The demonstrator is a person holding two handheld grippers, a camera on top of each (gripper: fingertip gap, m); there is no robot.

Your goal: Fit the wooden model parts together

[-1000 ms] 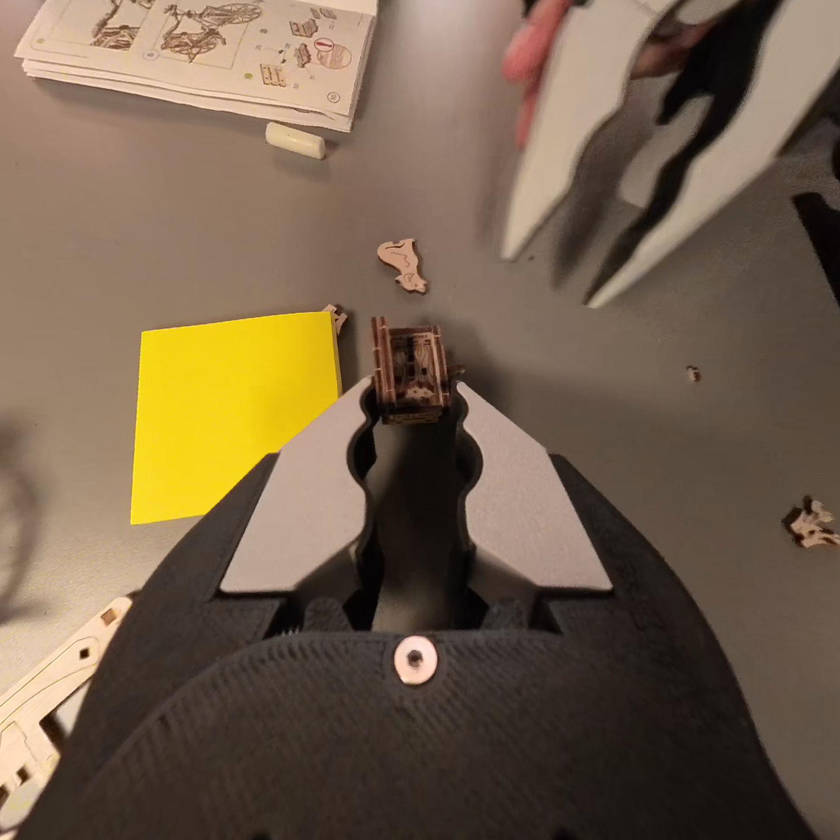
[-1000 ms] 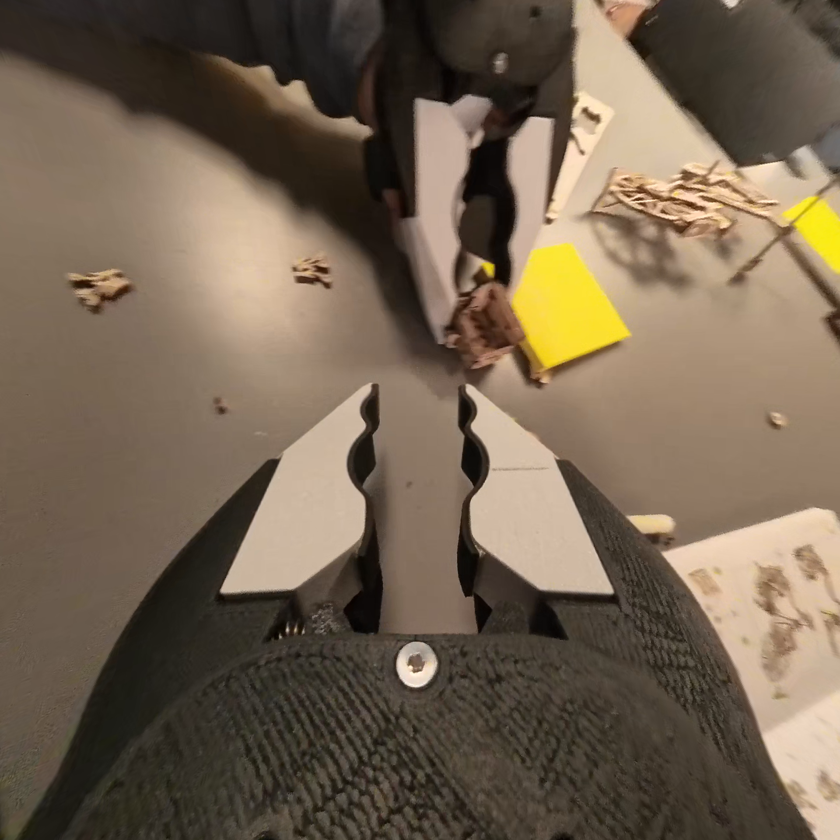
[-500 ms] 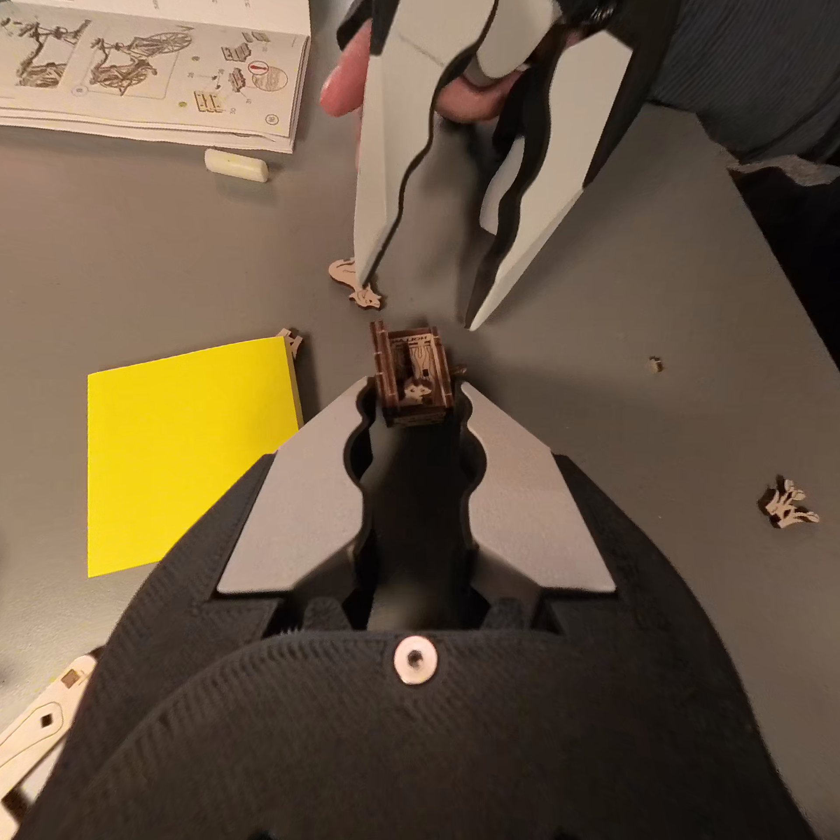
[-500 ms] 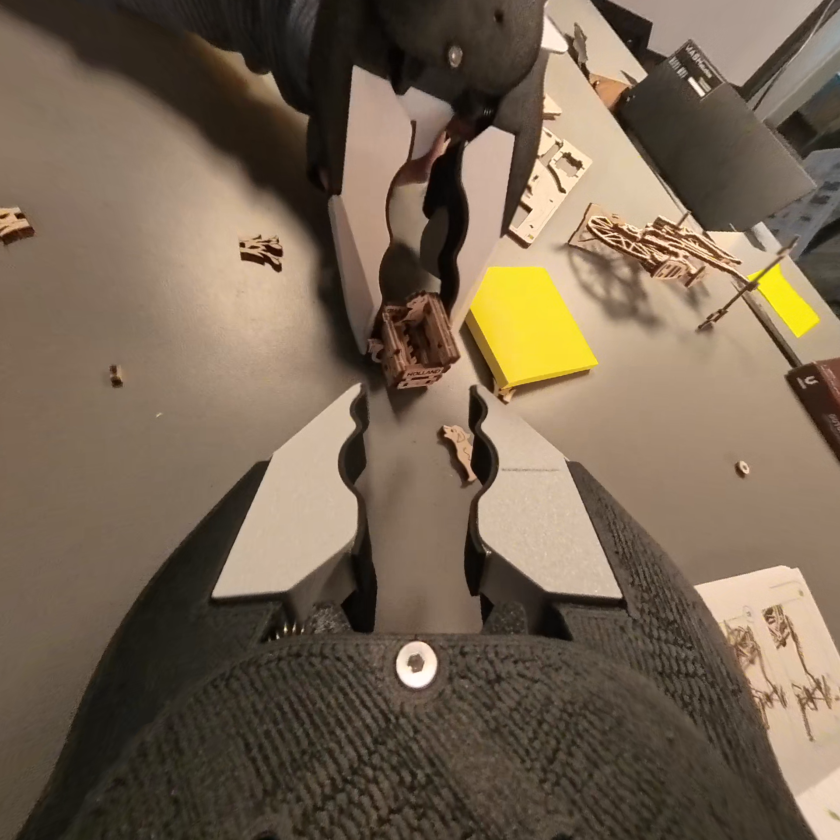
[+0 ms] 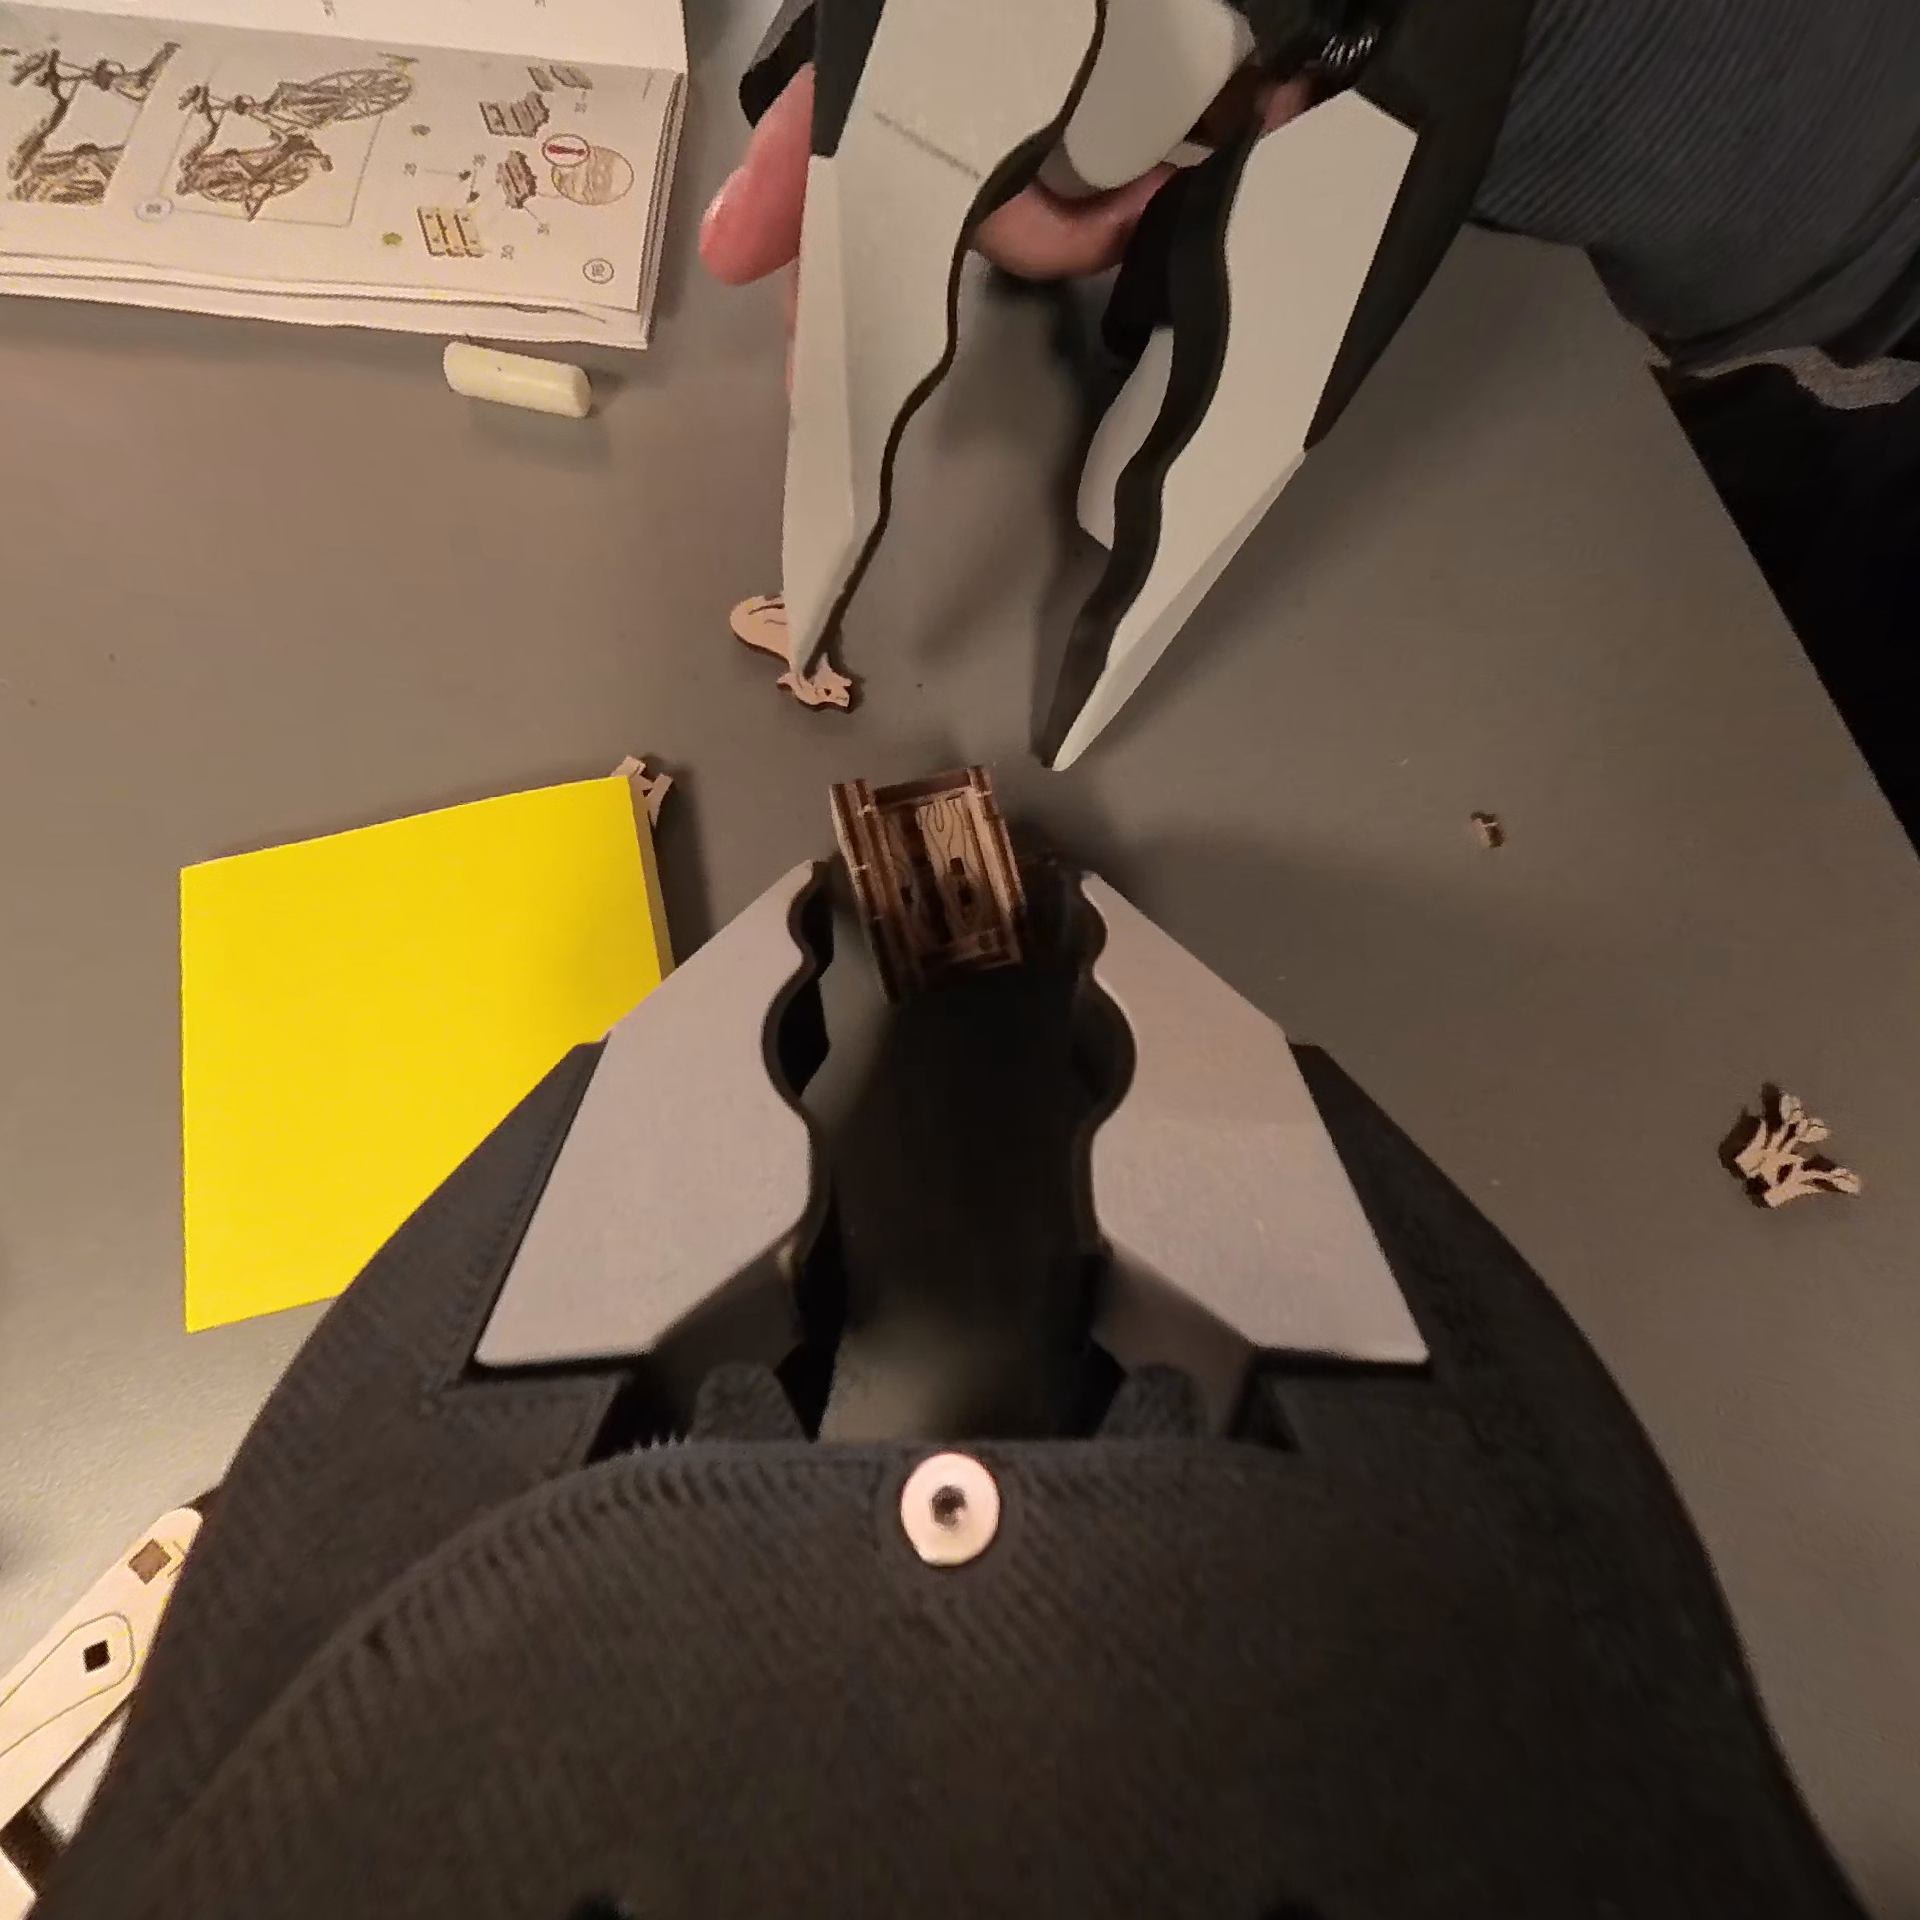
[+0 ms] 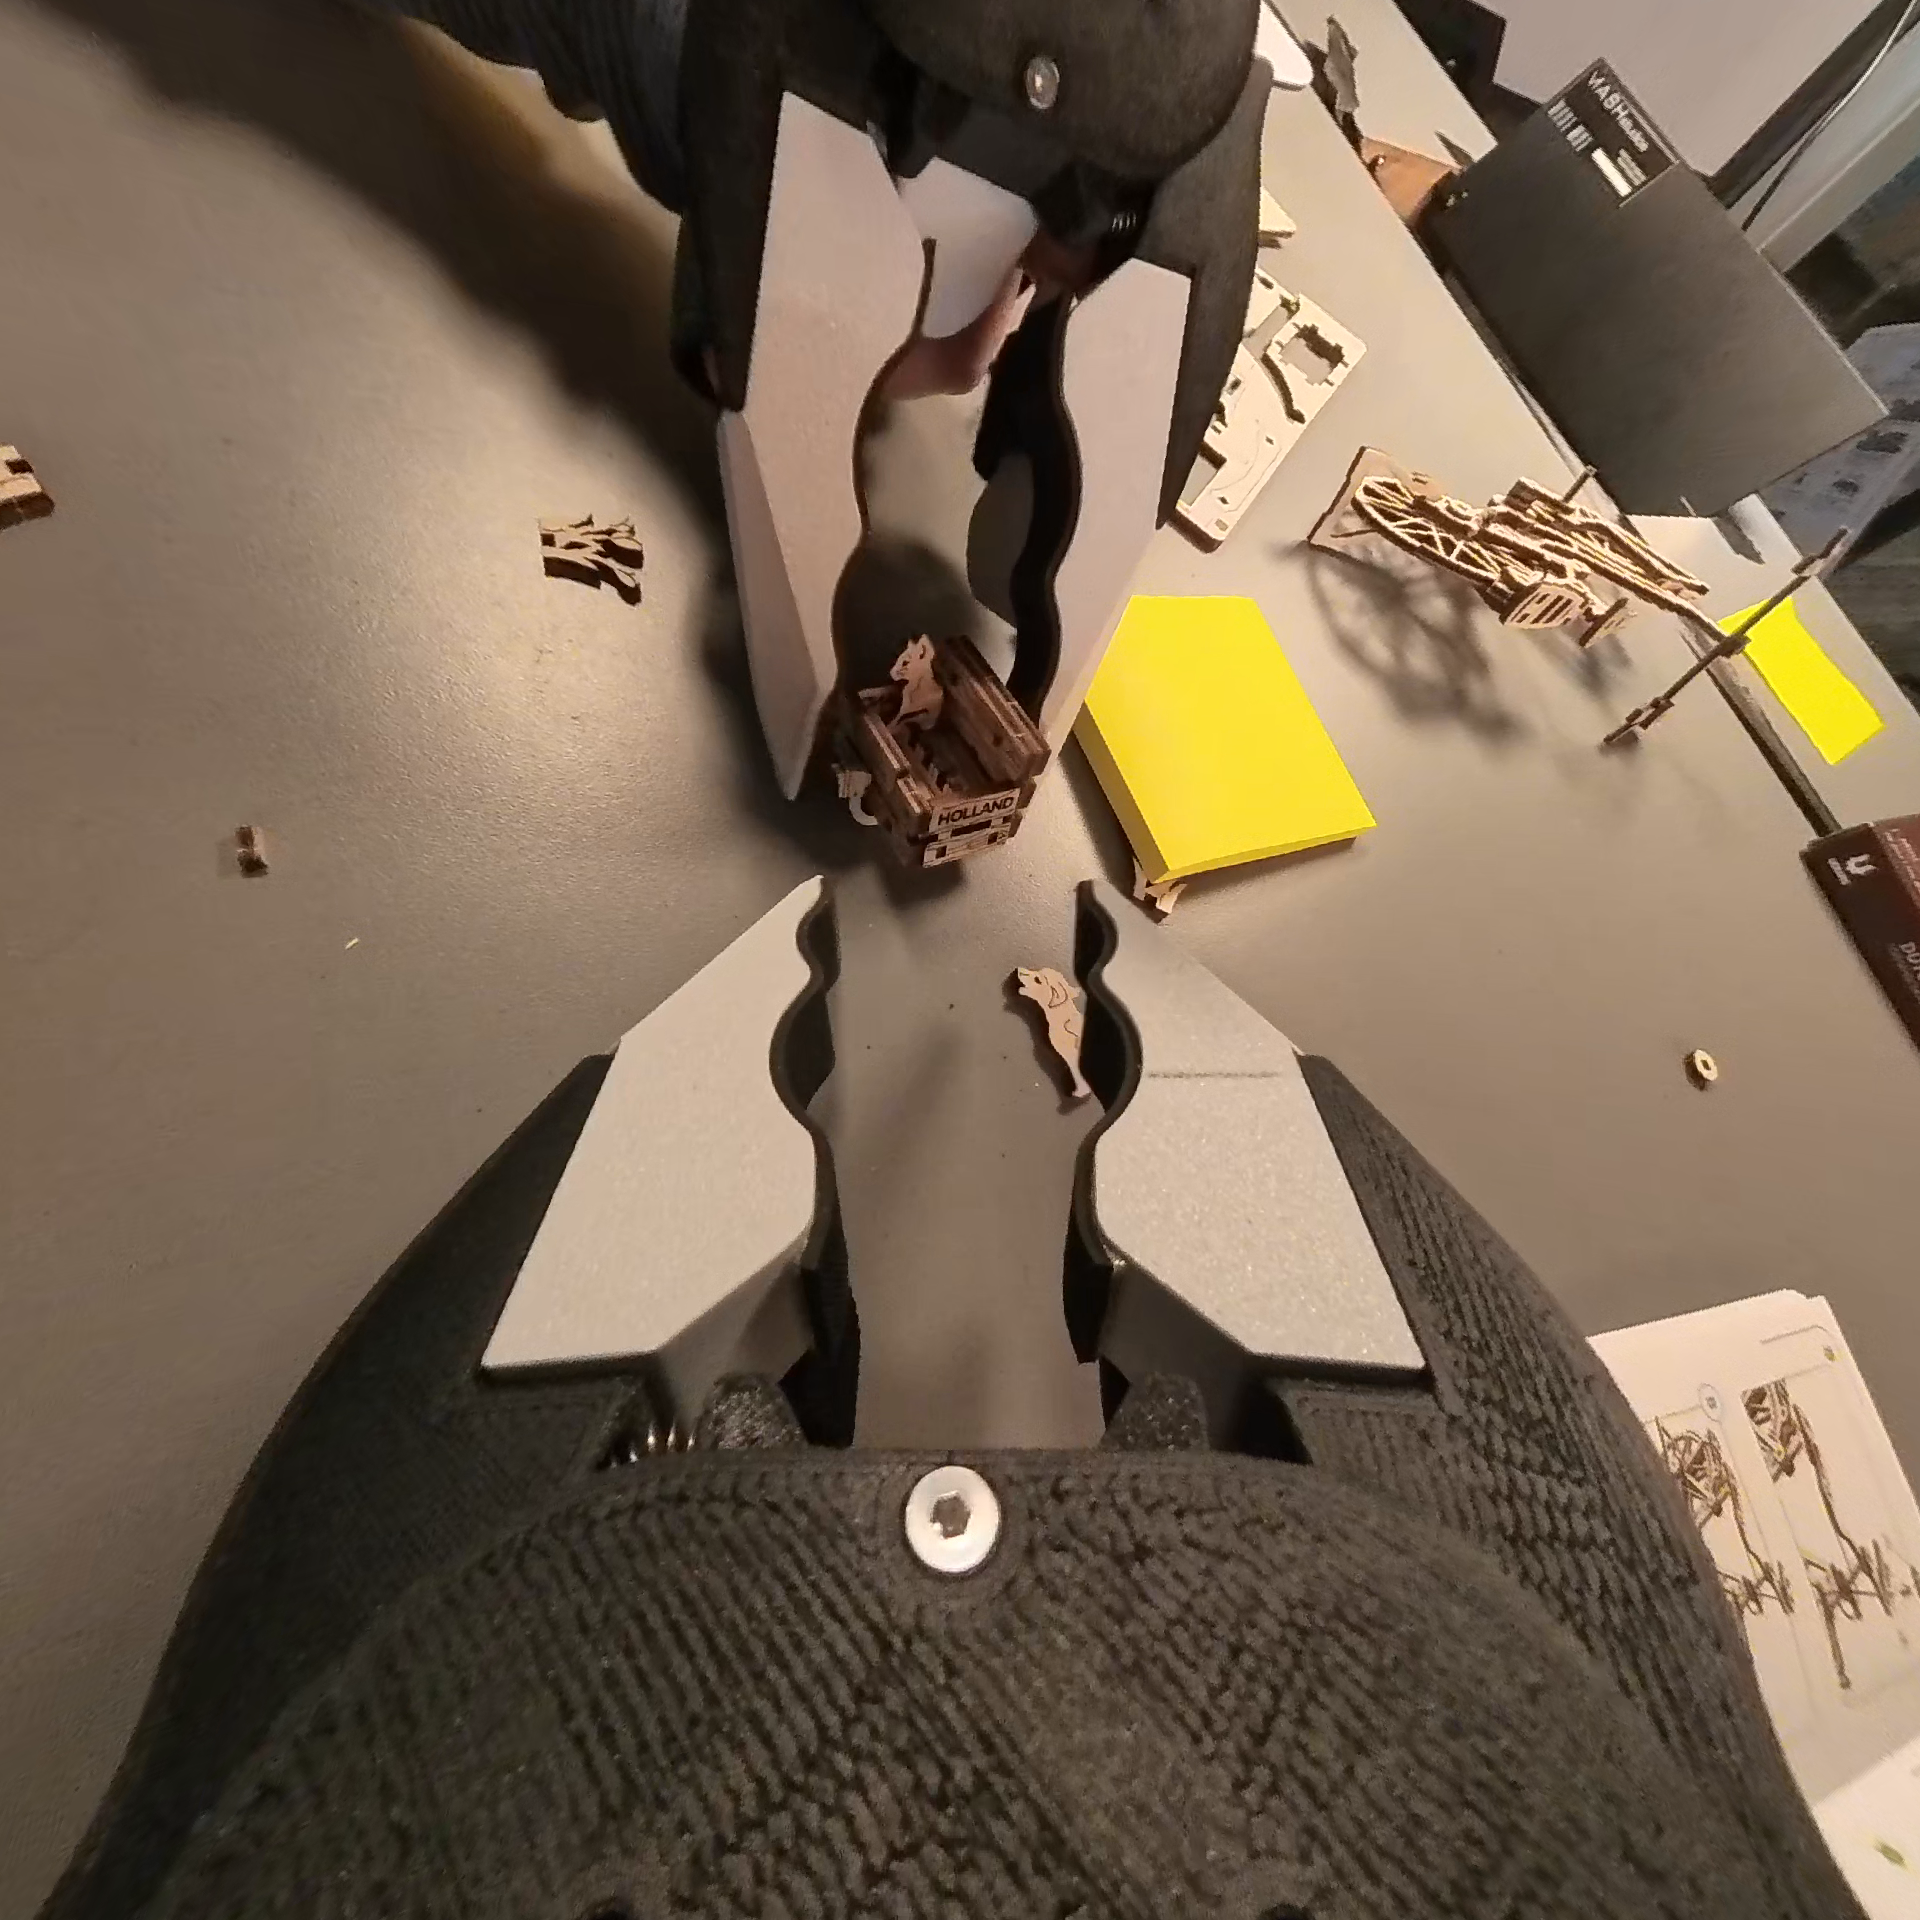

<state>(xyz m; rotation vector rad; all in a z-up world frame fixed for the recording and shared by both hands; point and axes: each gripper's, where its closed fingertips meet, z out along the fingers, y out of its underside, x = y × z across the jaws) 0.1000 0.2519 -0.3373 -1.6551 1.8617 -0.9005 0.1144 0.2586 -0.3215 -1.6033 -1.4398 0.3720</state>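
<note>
My left gripper (image 5: 948, 894) clamps the crate (image 5: 935, 896); my right gripper (image 6: 951, 902), spread wide and empty, has the dog piece (image 6: 1058, 1027) touching its right finger, long axis along it.

Right gripper (image 6: 951, 904) swung in over dog cutout (image 6: 1055, 1023), crate (image 5: 935, 894) tilted in left gripper (image 5: 945, 883)

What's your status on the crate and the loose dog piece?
Left tongs shut on wooden crate. Right tongs open, empty, over dog piece lying flat on table. Nothing in the way.
</note>
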